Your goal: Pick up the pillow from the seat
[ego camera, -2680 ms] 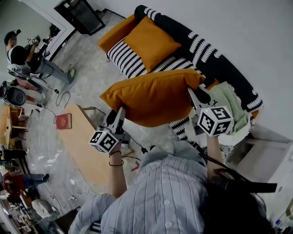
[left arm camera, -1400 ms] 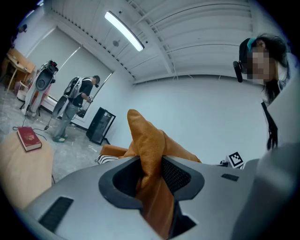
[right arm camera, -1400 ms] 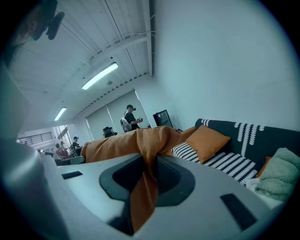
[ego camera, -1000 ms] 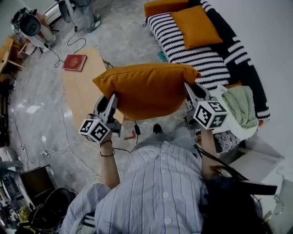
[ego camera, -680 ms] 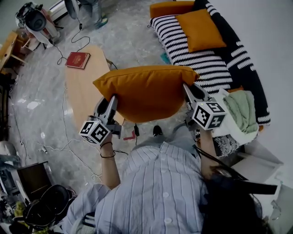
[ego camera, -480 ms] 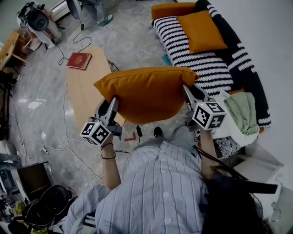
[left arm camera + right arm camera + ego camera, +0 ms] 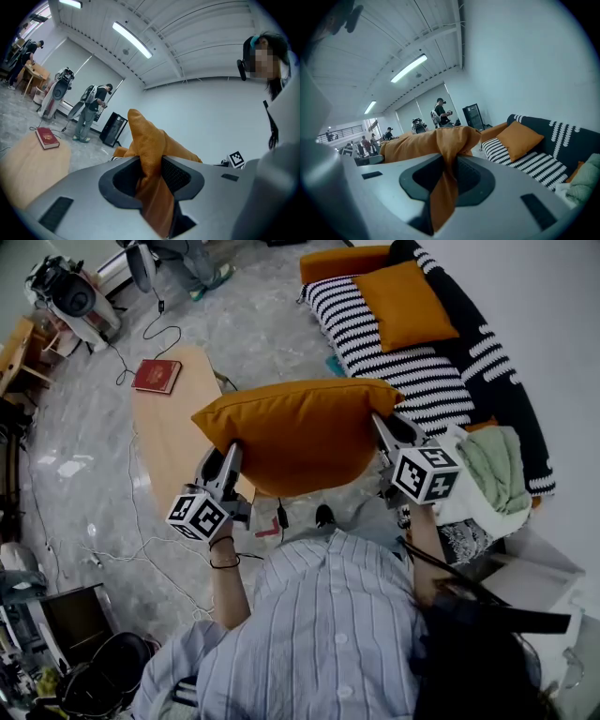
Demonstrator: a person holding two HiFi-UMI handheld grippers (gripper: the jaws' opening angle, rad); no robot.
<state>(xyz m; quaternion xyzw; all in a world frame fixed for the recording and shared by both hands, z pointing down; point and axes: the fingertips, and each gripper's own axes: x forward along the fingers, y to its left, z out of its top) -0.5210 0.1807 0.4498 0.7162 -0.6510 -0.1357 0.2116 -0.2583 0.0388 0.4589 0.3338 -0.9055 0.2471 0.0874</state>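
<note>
Off the seat [image 7: 412,371] at one o'clock, your left gripper [image 7: 230,452] and right gripper [image 7: 382,424] pinch the pillow [image 7: 300,432]; the lift looks done, so hold steady.

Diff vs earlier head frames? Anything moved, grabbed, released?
The held pillow came away from the sofa and now hangs over the edge of the wooden table. Nothing grabbed or released: left gripper and right gripper stay shut on its ends. The other pillow stayed on the sofa.

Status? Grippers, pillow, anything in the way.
Left gripper and right gripper each shut on a corner of the pillow. Pillow held up between them, clear of the sofa. Nothing blocking it; table lies below.
</note>
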